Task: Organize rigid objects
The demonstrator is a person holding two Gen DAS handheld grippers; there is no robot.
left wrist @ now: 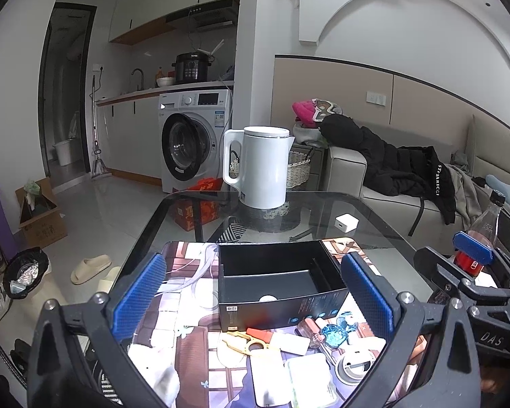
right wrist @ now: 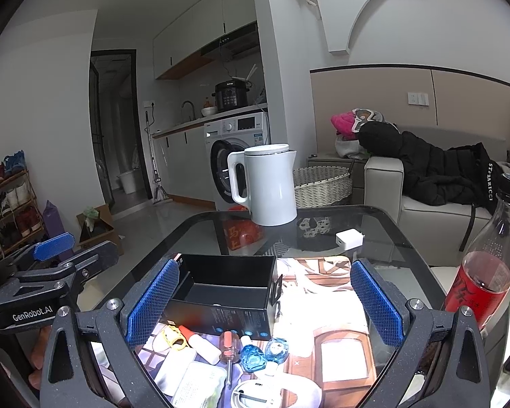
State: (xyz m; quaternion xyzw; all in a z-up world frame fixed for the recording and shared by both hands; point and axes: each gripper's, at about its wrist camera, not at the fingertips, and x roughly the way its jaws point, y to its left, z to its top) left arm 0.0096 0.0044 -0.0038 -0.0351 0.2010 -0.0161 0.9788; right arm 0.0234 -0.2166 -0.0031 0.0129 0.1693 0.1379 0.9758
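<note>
Big glass table (left wrist: 384, 224) first, with a picture mat (right wrist: 336, 309) lying flat on it. White kettle (left wrist: 263, 166) standing tall at the far end, well away from the work. Soda bottle (right wrist: 489, 265) up on the right edge, just beside the right gripper (right wrist: 265, 309) — easy to bump and tip with a wide swing.

Black box (left wrist: 275, 282) sitting open on the mat, nearly bare inside. Left gripper (left wrist: 255, 295) spread wide, holding nothing. Right gripper spread wide too, also bare.

Then the small stuff, all packed close in front of the box: white case (left wrist: 311, 379), screwdriver (right wrist: 228, 343) (red handle), yellow ring tool (right wrist: 175, 340), blue gem (right wrist: 252, 357).

Could go wrong: picking one piece from such a tight pile, knocking its neighbours off the mat — or the round screwdriver rolling away. Slippery gem, too, maybe popping out of a hard squeeze.
</note>
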